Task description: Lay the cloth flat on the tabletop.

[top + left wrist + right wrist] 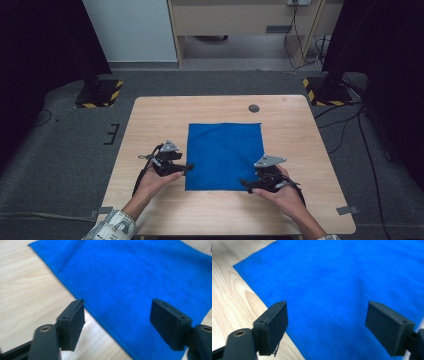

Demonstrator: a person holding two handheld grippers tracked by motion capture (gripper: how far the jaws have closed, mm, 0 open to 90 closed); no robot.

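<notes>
A blue cloth (224, 156) lies flat in the middle of the wooden table (150, 120), roughly square. My left gripper (189, 167) sits at the cloth's left edge near the front, its jaws pointing right toward the fabric. In the left gripper view the cloth (130, 287) spreads beyond the left gripper (120, 323), whose jaws stand wide apart with nothing between them. My right gripper (243, 183) is at the cloth's front right corner, pointing left. In the right gripper view the right gripper (328, 326) hangs open over the cloth (347, 280), gripping nothing.
A small dark round grommet (254, 108) sits in the table top behind the cloth. Two black stands with yellow-striped bases (98, 93) flank the table on the grey carpet. Cables (350, 125) trail on the floor at the right. Bare wood surrounds the cloth.
</notes>
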